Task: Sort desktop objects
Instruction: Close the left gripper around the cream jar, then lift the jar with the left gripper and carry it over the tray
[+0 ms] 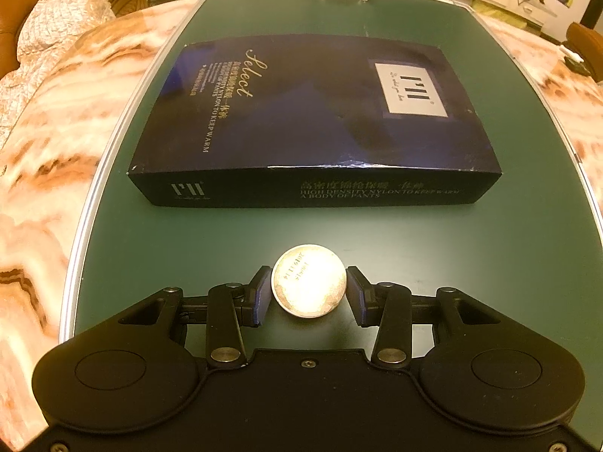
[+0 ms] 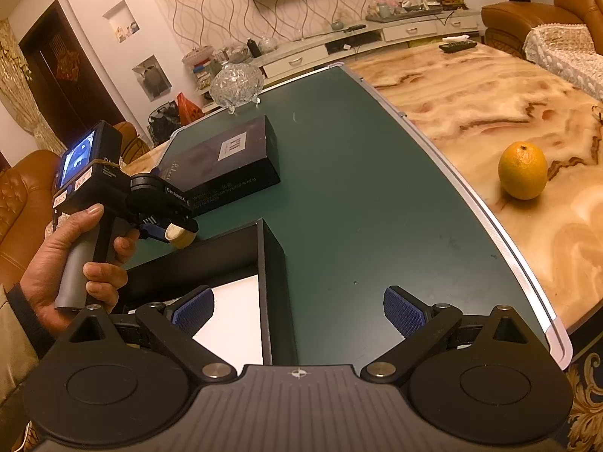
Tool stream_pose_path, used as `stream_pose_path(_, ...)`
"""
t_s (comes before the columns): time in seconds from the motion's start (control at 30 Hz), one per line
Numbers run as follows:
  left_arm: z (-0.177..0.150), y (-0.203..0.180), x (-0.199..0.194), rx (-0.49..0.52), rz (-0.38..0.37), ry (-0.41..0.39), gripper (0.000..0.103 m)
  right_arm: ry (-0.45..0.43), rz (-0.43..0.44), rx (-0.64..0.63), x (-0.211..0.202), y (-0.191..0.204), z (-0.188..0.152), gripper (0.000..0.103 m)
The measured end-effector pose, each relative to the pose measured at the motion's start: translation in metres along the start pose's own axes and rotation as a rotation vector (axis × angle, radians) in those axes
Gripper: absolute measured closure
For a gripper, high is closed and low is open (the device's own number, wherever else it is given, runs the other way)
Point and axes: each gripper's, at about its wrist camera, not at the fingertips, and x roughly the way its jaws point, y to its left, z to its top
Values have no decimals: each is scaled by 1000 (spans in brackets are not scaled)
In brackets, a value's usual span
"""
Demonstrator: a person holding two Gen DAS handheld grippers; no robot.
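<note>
My left gripper [image 1: 308, 295] is shut on a small round tin [image 1: 308, 280], whose shiny metal base with a printed date faces the camera. In the right wrist view a hand holds that gripper [image 2: 177, 228] with the tin [image 2: 181, 236] above the far edge of an open black box [image 2: 273, 263] with a white inside. A closed dark blue box [image 1: 312, 120] lies further back on the green mat [image 1: 490, 263]. Low over the mat, beside the open box, my right gripper [image 2: 297, 312] stands open with nothing between its fingers.
An orange [image 2: 523, 171] sits on the marble tabletop [image 2: 471, 86] to the right of the mat. A cut-glass bowl [image 2: 236, 84] stands at the mat's far end. A remote control [image 2: 458, 46] lies at the table's far edge. Brown sofas surround the table.
</note>
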Motion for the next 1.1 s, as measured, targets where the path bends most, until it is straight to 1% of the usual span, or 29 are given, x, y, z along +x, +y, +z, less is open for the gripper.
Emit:
stream_pose_path(0.37,-1,-2,-9,6,-12,-12,62,-6,2,3,-3,0,1,4)
stream_pose_path(0.63,-6,-4,-24,12,-21,-20,62,-17,3,7,-5,-2,2,4)
stream_pose_path(0.83,-10,-8,-41,20,-28,-32,62,-31,6,4,-12,0,3,4)
stream_pose_path(1.1,-20,-24,-72,53,-51,-47,62,-58,5,12,-27,-2,2,4)
